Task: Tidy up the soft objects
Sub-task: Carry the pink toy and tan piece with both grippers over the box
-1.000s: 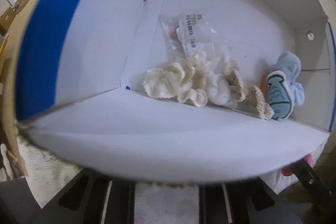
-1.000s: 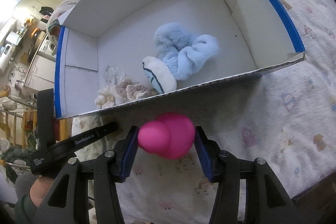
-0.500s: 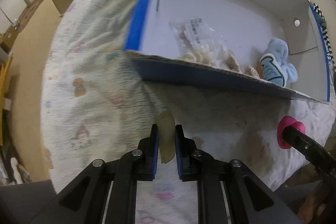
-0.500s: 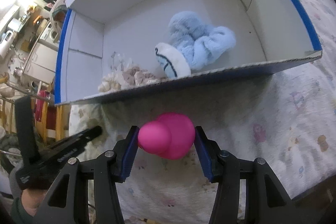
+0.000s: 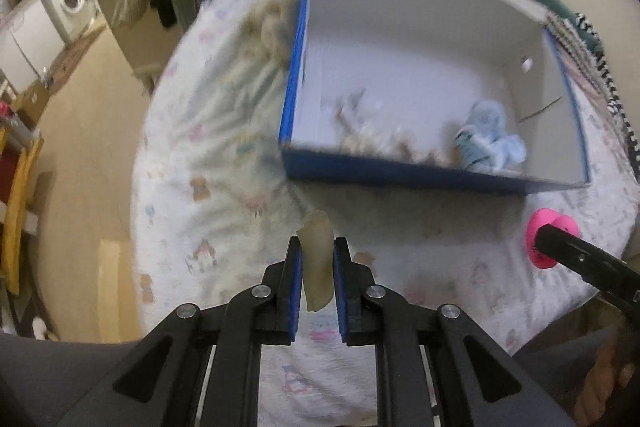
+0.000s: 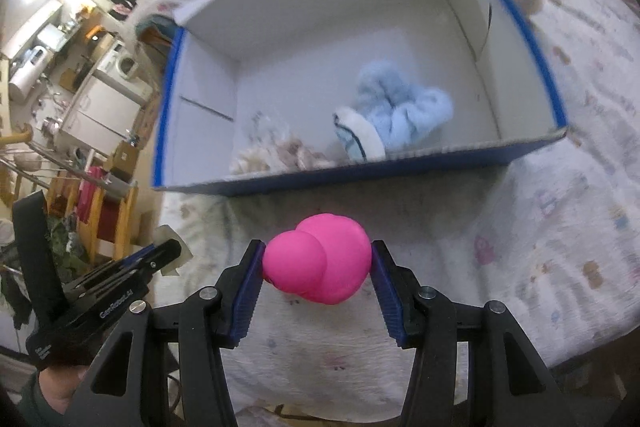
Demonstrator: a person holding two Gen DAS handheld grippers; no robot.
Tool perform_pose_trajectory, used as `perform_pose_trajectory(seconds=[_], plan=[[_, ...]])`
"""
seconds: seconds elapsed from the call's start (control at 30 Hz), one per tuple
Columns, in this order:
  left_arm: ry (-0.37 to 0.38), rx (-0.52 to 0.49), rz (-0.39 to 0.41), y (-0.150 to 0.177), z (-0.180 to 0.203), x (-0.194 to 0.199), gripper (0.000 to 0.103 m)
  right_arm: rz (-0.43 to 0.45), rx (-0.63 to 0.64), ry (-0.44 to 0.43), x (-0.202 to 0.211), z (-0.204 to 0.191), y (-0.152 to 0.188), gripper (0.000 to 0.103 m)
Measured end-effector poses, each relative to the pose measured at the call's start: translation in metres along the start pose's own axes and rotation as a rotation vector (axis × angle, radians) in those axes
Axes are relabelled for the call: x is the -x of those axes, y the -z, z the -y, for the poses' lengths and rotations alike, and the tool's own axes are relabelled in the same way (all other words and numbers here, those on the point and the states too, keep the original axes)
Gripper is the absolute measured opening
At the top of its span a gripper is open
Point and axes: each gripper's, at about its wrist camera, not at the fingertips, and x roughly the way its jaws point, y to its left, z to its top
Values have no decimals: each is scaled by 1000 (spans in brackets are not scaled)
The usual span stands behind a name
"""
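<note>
Here, a pale beige soft piece (image 5: 318, 259) is pinched between the pressed-together fingers of the left gripper (image 5: 317, 259); its long axis runs along the fingers, its far end pointing toward the box (image 5: 400, 175). In the left wrist view the piece is seen clearly; in the right wrist view only a pale corner shows beside the left gripper (image 6: 160, 259).

A pink soft toy (image 6: 318, 263) is clamped broadside in the right gripper (image 6: 318, 265), its two lobes side by side. From the left wrist view only a pink edge (image 5: 550, 239) is visible behind the right gripper's finger.

The box, white inside with blue rim, rests on a patterned blanket (image 6: 560, 247). A fluffy blue toy (image 6: 400, 115) lies near the near wall toward the right corner; cream ruffled pieces (image 6: 276, 155) are bunched against the near wall, left of it. Both grippers are held short of the near wall, over bare blanket. The rest of the box floor is bare.
</note>
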Motion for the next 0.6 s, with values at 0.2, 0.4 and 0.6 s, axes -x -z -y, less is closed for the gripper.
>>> perform_pose_trajectory(seconds=[0.2, 0.4, 0.6], plan=[[-12, -62, 119, -27, 22, 43, 13, 87, 29, -27, 26, -19, -21, 56], [-8, -89, 185, -70, 33, 63, 13, 118, 45, -41, 28, -34, -54, 56], [-8, -116, 181, -97, 45, 52, 13, 140, 84, -21, 24, -43, -86, 56]])
